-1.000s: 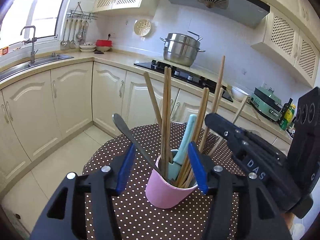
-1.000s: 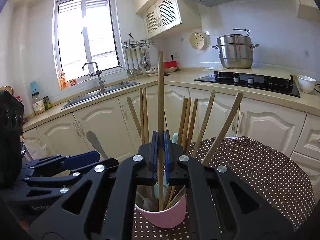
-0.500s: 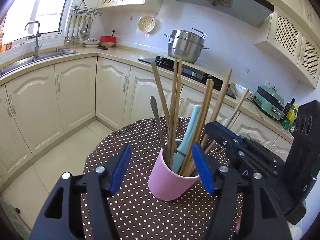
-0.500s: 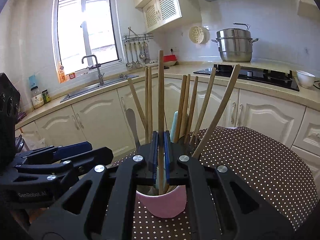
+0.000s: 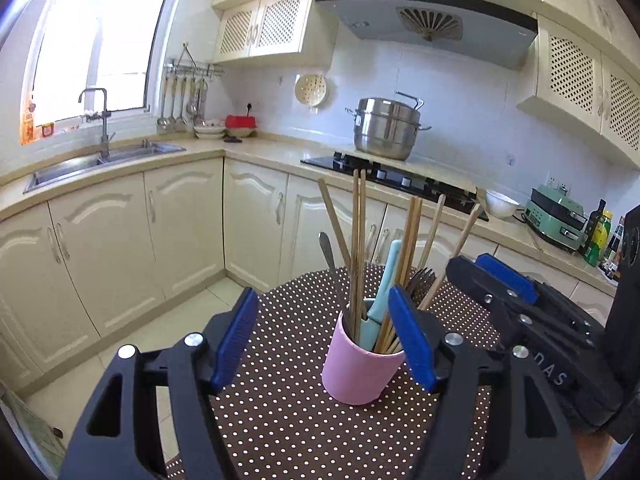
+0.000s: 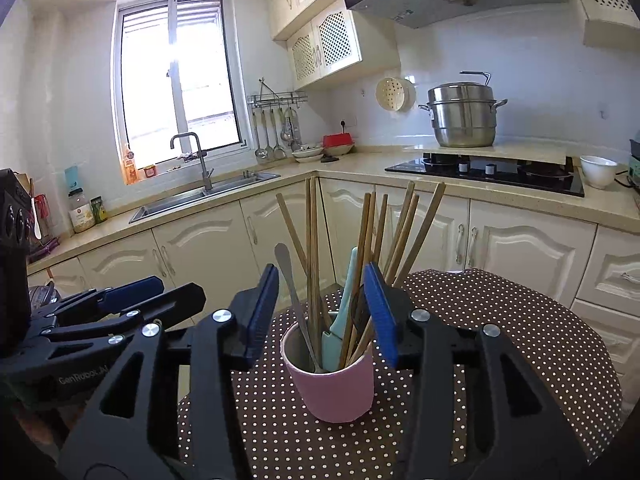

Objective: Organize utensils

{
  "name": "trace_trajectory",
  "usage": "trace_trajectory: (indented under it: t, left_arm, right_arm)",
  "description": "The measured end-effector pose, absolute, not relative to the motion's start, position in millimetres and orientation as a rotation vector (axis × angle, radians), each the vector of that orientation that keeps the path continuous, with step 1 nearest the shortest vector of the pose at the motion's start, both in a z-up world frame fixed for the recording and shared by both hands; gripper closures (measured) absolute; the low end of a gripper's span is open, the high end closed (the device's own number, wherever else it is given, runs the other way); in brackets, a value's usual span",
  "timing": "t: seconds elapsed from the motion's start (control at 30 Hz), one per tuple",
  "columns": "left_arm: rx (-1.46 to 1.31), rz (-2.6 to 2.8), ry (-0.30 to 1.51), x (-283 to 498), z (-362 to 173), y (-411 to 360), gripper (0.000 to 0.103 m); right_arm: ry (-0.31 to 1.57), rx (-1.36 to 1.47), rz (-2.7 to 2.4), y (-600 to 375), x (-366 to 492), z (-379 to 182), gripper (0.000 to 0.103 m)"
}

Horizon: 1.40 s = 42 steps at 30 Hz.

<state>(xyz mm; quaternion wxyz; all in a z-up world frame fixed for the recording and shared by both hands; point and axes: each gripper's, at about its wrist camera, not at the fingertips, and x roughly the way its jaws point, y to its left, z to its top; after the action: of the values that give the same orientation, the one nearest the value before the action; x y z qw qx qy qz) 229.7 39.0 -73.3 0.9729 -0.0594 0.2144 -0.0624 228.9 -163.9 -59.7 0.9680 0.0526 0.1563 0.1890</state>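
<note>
While seen from left wrist: left gripper (image 5: 324, 340) spread wide, holding nothing, blue pads (image 5: 236, 332) apart from pink cup (image 5: 360, 368). Cup upright on dotted tablecloth (image 5: 280, 420), filled with chopsticks (image 5: 358, 240), teal handle (image 5: 386, 280), fork (image 5: 420, 278). Right gripper (image 5: 500, 276) just beside.

From right wrist: right gripper (image 6: 322, 312) wide open, empty, pads (image 6: 380, 312) on both sides of cup (image 6: 336, 388), not touching. Spoon (image 6: 294, 288) inside cup.

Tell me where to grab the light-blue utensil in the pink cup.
Grip the light-blue utensil on its upper handle, coming from above: it stands nearly upright in the pink cup, its top end free, with chopsticks crowding its right side.
</note>
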Motion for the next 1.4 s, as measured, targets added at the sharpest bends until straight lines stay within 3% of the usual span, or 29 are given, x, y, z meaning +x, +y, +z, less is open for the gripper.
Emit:
trace_trajectory:
  t: [0.8,1.4]
  left_arm:
    - [-0.024,-0.087,0.14,73.7,-14.5,25.1,0.022]
    - [0.001,-0.014,0.056,23.5,-2.9,32.7,0.015]
  right_arm:
    - [0.149,0.063,0.26,-188.6,69.2,-11.6,0.022]
    - [0.056,-0.014,0.23,-173.1,19.0,6.0,0.014]
